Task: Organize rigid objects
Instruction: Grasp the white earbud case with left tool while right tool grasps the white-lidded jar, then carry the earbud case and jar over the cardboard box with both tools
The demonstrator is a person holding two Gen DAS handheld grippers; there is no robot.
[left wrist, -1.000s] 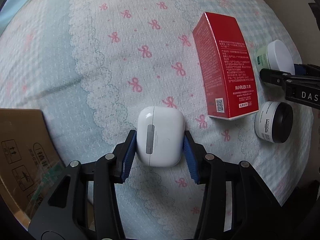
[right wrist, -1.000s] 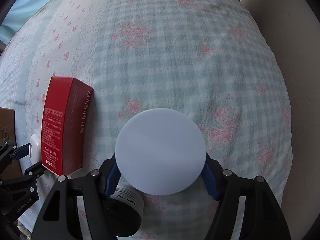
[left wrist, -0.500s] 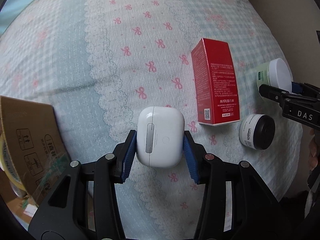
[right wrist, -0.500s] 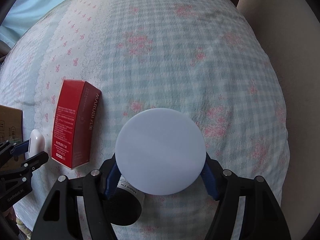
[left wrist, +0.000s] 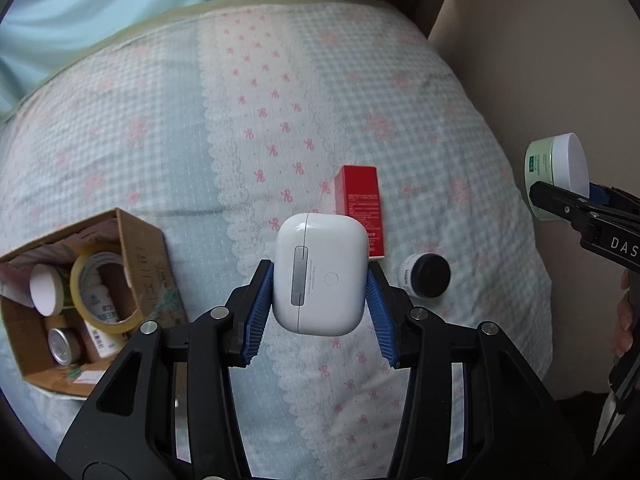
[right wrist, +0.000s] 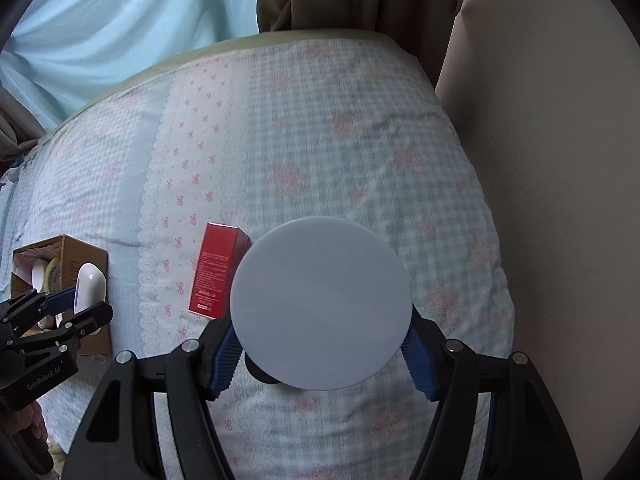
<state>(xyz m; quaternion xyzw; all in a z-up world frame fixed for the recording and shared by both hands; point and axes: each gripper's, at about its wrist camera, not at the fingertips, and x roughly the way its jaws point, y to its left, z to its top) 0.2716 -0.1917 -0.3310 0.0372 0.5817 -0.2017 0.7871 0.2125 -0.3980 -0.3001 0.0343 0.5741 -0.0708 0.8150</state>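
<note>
Two items are up in the air: your left tool [left wrist: 320,300] has its blue pads clamped on the sides of the white earbud case [left wrist: 321,274], and your right tool [right wrist: 323,350] grips the white-lidded cream jar [right wrist: 322,304] by its rim, lid facing the camera. Below them on the bed [left wrist: 160,128], the red carton [left wrist: 362,208] lies flat on the bow-print strip of the quilt, with the black-lidded jar [left wrist: 426,281] near its lower right corner. Off to the left sits the open cardboard box [left wrist: 140,256], already holding a roll of yellow tape [left wrist: 105,288], a white-capped tube [left wrist: 45,290] and a small tin [left wrist: 61,346].
</note>
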